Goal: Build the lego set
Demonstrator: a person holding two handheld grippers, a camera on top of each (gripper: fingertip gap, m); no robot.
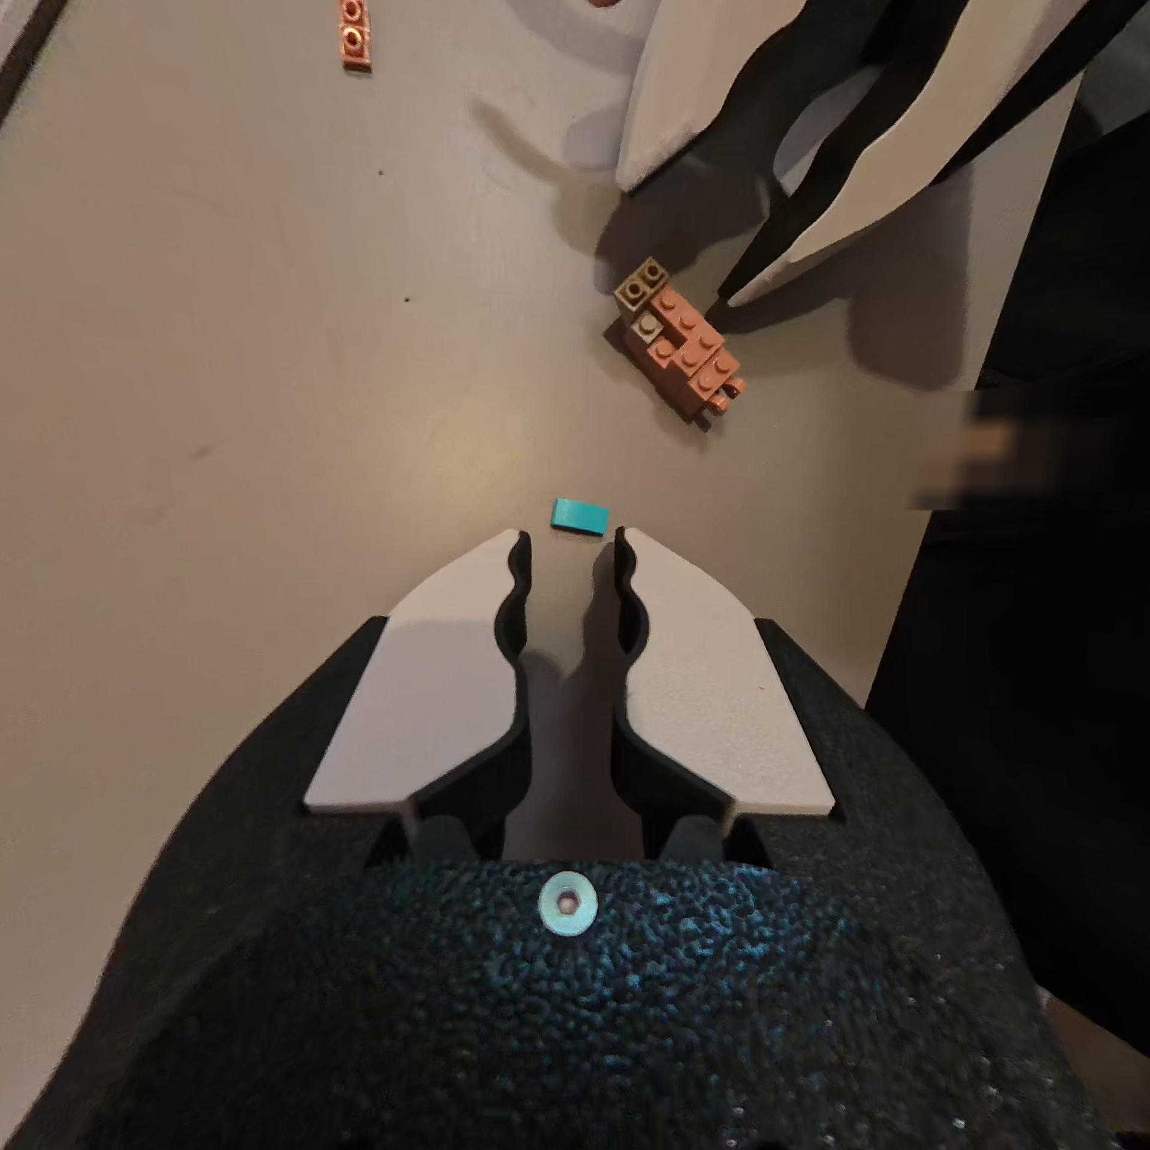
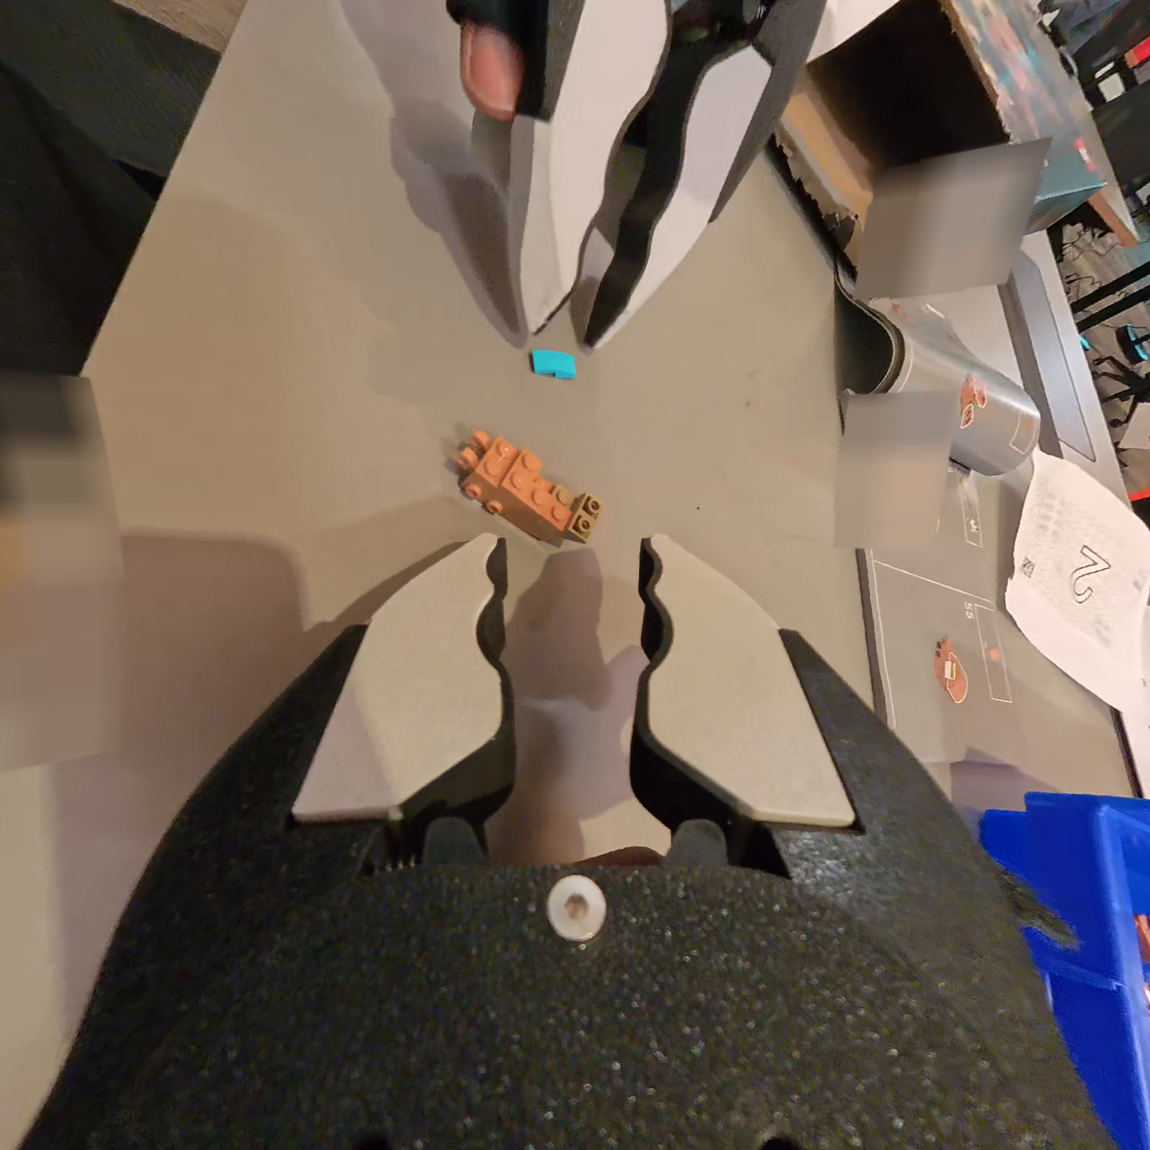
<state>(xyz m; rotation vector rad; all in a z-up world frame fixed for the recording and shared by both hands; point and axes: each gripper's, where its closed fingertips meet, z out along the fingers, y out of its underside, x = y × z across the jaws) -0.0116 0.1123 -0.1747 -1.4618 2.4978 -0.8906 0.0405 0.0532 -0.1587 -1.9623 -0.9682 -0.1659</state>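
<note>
Grey surface (image 1: 249, 373) all round: left claw (image 1: 571, 534) gapes empty, a small teal tile (image 1: 580, 516) just beyond its tips. It looks light, stiff, slick; best pinched across its short edges. From the right view, right claw (image 2: 571, 544) stands open and empty just short of the orange brick assembly (image 2: 526, 488), teal tile beyond.

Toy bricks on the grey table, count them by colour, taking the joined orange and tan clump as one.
Teal tile: 1
Orange and tan clump: 1
Loose orange plate: 1
Total: 3
</note>
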